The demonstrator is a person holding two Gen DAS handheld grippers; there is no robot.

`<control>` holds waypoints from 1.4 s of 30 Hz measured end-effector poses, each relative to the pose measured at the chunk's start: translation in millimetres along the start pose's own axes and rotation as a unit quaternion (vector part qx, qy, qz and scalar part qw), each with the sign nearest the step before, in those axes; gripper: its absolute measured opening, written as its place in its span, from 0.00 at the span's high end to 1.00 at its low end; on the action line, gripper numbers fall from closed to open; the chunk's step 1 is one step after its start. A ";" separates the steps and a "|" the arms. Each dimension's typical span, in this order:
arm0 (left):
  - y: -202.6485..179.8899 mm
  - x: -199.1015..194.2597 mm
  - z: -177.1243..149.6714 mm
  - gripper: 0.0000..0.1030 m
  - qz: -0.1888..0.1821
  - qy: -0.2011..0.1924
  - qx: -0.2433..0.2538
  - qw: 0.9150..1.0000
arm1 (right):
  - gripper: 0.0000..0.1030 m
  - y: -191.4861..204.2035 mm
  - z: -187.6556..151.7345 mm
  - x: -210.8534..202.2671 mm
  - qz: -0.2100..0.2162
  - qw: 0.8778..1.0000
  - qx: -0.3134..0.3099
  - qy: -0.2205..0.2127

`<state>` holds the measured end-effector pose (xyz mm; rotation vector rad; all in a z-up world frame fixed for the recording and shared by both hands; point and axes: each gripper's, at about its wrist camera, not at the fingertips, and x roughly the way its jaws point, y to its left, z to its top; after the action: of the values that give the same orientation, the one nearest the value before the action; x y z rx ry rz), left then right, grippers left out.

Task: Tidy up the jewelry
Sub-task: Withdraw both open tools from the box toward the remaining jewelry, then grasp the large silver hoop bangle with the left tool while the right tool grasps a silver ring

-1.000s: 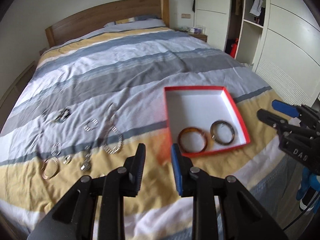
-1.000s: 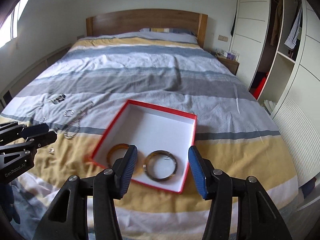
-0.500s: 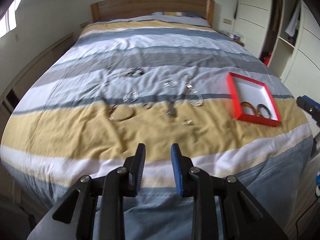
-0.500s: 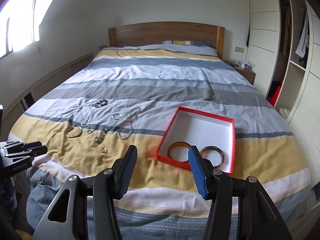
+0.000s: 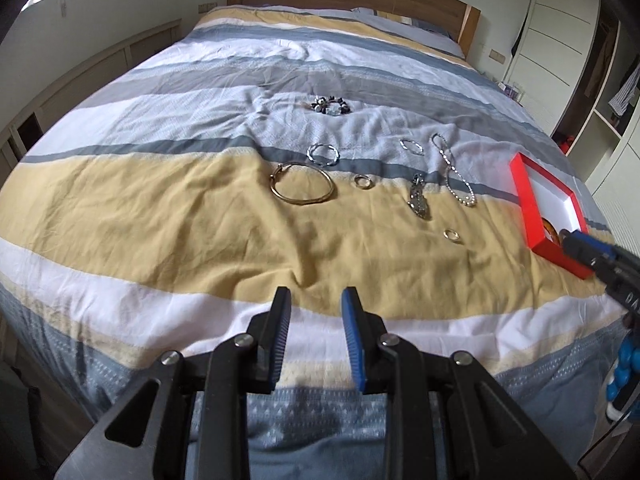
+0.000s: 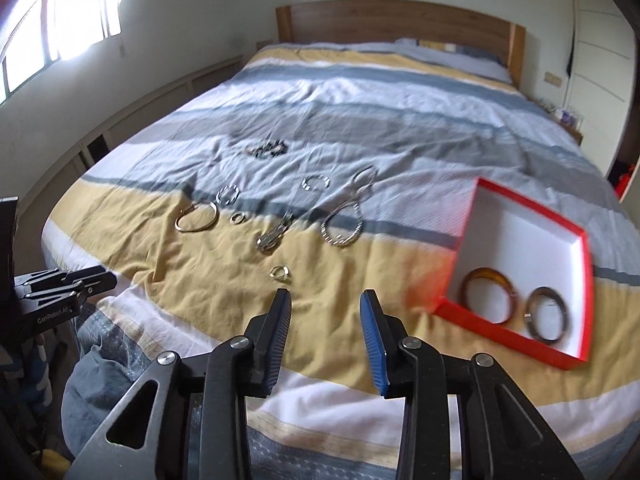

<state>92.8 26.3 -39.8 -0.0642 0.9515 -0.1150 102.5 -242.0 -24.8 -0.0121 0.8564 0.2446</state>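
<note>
Roughly left to right across the striped bedspread [image 6: 360, 92]. Left gripper [image 5: 316, 300] hangs over the near edge of the bed, jaws apart by a narrow gap, nothing between them.

Loose jewelry on the spread, eight pieces counted:
- one large gold bangle [image 6: 197, 217] on the yellow stripe, farthest left
- one twisted silver bracelet [image 6: 227, 193] just beyond it
- one small ring [image 6: 237, 218] just right of the bangle
- one dark beaded bracelet [image 6: 267, 148] farther up the bed, well apart from the rest
- one silver clasp piece [image 6: 274, 236] near the middle
- one second ring [image 6: 280, 272], nearest the right gripper's fingertips
- one second twisted silver bracelet [image 6: 316, 182]
- one long silver chain [image 6: 346, 216], looped, right of the clasp piece

Right gripper [image 6: 325, 300] sits above the near yellow stripe, jaws part open and empty; they have just been closing, with only bedspread showing between them.

Red box [image 6: 586, 280] with white inside lies to the right, on the bed, apart from the loose pieces. Two bangles in it, side by side at the near end: one amber bangle [image 6: 468, 282], one dark brown bangle [image 6: 538, 334]. Rest of the box floor is bare.

Wooden headboard [image 6: 400, 20] at the far end; window [image 6: 60, 20] on the left wall.
</note>
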 end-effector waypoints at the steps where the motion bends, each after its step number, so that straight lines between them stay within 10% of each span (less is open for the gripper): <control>1: 3.4 5.0 1.9 0.76 -0.002 0.001 -0.001 1.000 | 0.67 1.6 0.5 8.0 0.003 1.000 -0.002 0.006; 29: 63.1 145.8 76.3 0.76 -0.021 0.068 -0.116 0.991 | 0.67 24.7 13.2 135.8 0.061 0.994 -0.009 0.088; 42: 63.3 135.6 73.3 0.97 -0.019 0.054 -0.121 0.991 | 0.80 35.2 15.6 151.6 0.069 0.993 -0.014 0.095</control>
<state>235.0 72.2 -113.6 -0.3026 1.0685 -0.0377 201.8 -174.4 -125.0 -0.0025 1.0451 0.3909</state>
